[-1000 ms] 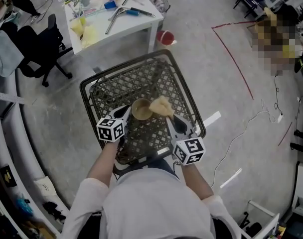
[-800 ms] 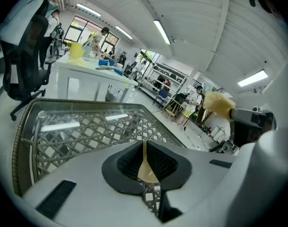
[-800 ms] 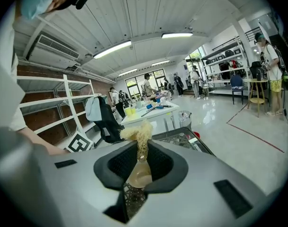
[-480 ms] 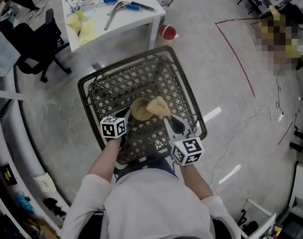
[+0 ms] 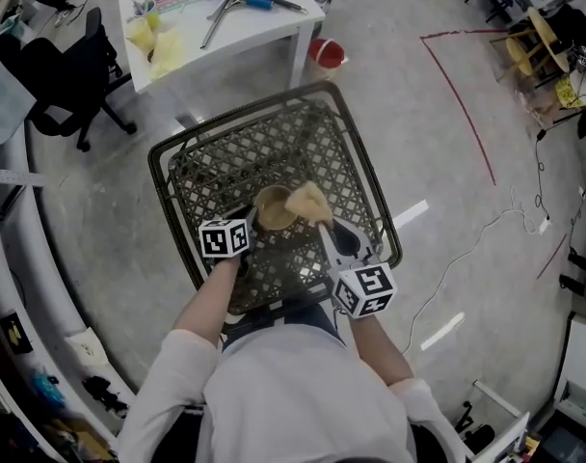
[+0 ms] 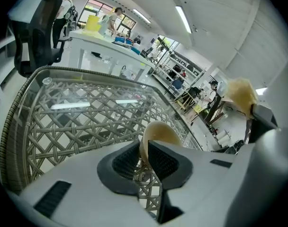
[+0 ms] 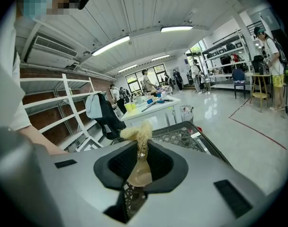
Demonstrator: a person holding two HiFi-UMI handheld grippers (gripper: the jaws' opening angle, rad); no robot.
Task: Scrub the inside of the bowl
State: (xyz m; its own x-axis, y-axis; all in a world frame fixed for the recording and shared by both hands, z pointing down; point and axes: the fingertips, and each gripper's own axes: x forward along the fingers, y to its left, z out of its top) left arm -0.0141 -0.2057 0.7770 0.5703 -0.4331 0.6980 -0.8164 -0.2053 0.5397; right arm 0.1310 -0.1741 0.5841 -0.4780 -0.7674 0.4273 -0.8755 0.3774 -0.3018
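A small round tan bowl (image 5: 273,208) sits over the middle of the black woven lattice desk (image 5: 216,167), its opening turned upward toward the head view. Its near wall is pinched between the jaws of the left gripper (image 6: 143,157), one pad inside and one outside; whether its base touches the desk cannot be told. A pale yellow fibrous scrubbing pad (image 5: 309,202) is clamped in the jaws of the right gripper (image 7: 139,167), its frayed tuft standing up above them. It overlaps the bowl's right rim.
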